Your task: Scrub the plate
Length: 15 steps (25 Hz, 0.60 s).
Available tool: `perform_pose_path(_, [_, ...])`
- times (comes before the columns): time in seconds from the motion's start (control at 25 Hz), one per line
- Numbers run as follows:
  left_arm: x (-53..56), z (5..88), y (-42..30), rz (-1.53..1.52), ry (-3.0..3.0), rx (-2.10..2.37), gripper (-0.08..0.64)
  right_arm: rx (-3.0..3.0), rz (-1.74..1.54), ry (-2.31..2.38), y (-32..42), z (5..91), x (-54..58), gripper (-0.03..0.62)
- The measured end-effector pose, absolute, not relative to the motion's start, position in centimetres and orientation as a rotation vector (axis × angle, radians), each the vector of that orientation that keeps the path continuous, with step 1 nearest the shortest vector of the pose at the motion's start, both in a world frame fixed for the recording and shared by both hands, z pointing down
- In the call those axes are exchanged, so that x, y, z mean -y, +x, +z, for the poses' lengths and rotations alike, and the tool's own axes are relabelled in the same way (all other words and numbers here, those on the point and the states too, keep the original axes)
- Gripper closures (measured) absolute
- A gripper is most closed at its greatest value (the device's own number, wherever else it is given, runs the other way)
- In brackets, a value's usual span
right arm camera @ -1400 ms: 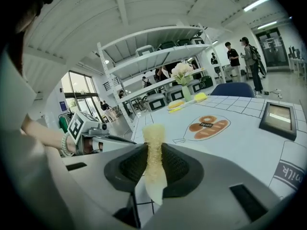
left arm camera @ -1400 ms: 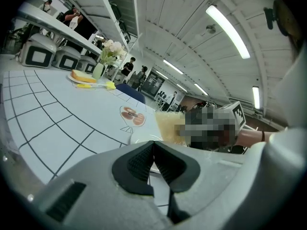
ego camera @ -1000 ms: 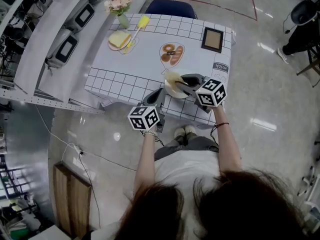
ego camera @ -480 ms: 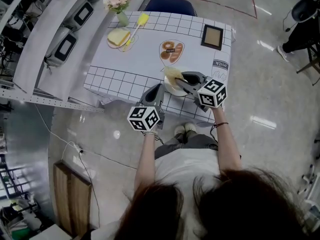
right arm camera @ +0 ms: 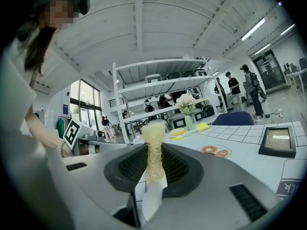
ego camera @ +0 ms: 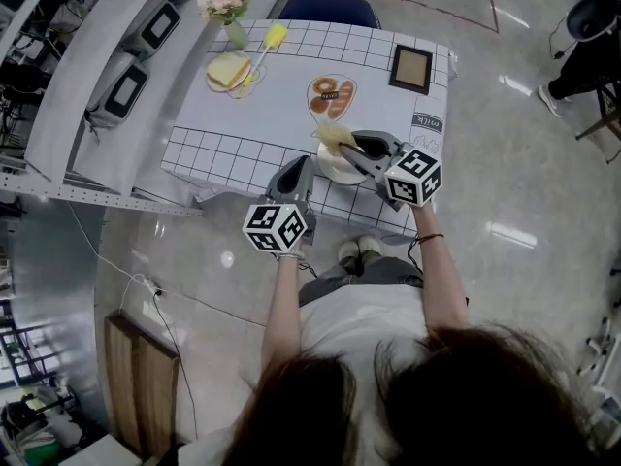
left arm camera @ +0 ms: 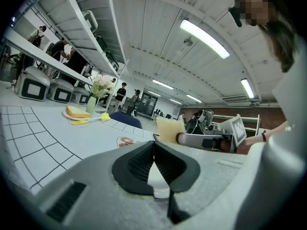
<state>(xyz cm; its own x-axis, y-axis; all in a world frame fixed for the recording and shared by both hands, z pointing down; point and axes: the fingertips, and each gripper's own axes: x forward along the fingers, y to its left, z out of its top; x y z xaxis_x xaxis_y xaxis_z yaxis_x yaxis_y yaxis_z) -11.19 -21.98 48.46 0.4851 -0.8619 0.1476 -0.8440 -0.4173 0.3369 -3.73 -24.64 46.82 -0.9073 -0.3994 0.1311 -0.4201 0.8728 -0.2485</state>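
A white plate [ego camera: 340,168] lies near the table's front edge. My left gripper [ego camera: 309,170] is shut on its near left rim, and in the left gripper view the plate's white rim [left arm camera: 158,178] shows between the shut jaws of that gripper [left arm camera: 154,162]. My right gripper [ego camera: 347,149] comes in from the right, shut on a yellow sponge [ego camera: 334,136] over the plate's far side. In the right gripper view the sponge [right arm camera: 154,145] stands pinched upright between the pads, with the plate [right arm camera: 149,200] below. The sponge [left arm camera: 169,129] also shows in the left gripper view.
On the grid tablecloth [ego camera: 223,153] are a sandwich plate [ego camera: 229,71], a yellow brush [ego camera: 275,41], a flower vase [ego camera: 227,8], a picture frame [ego camera: 411,69] and a doughnut picture [ego camera: 333,95]. A blue chair [ego camera: 330,11] stands behind the table. Shelves with appliances [ego camera: 126,90] run along the left.
My right gripper has slid the sponge a little farther across the plate, away from me. The left gripper keeps its hold on the rim and has shifted slightly left.
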Motion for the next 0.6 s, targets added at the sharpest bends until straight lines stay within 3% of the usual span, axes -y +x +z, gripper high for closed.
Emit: perform_pose_path(0.6, [22.69,47.88,-10.72,-0.058,2.396,1.43,0.549,2.984,0.386,0.632,-3.8,46.02,25.23,0.514])
